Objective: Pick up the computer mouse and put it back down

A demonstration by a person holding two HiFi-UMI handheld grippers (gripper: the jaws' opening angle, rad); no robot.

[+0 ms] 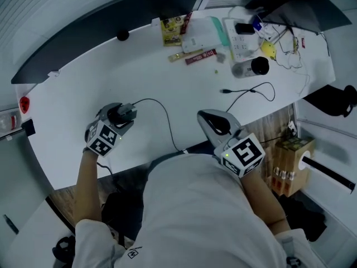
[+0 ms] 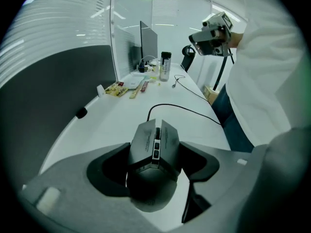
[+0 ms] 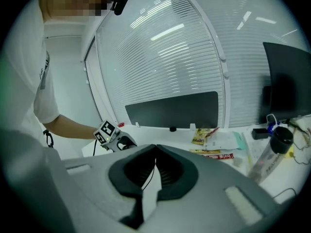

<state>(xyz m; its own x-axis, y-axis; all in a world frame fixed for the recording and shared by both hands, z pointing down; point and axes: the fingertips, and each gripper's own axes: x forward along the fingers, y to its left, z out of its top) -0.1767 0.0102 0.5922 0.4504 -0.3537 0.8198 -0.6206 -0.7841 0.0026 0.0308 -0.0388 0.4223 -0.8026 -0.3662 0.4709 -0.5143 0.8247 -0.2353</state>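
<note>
- Head view: the left gripper (image 1: 124, 115) is low over the white counter (image 1: 139, 74), near its front edge, and the dark computer mouse (image 1: 119, 116) sits between its fingers. The mouse cable (image 1: 163, 114) loops away across the counter towards the person's body. The right gripper (image 1: 207, 118) is held at the counter's front edge, well apart from the mouse. Towards the far end lie snack packets (image 1: 172, 30), papers, a bottle (image 1: 251, 67) on its side and a loose black cable (image 1: 252, 90).
- Left gripper view: the fingers (image 2: 108, 171) are clamped on the computer mouse (image 2: 155, 142), one dark pad against each flank, its buttons and scroll wheel pointing away from the camera. White counter shows just under the mouse's rear; whether it rests on the surface or is raised slightly off it is not clear from here. The right gripper (image 2: 214, 30) shows high up beside the person's white shirt.
- Right gripper view: the fingers (image 3: 171, 176) are closed, with their tips meeting and nothing between them. Beyond them, the left gripper (image 3: 111, 136) sits on the counter at the end of a bare forearm. A dark panel (image 3: 172, 109) stands in front of window blinds, and the bottle (image 3: 273, 152) lies at the right.
</note>
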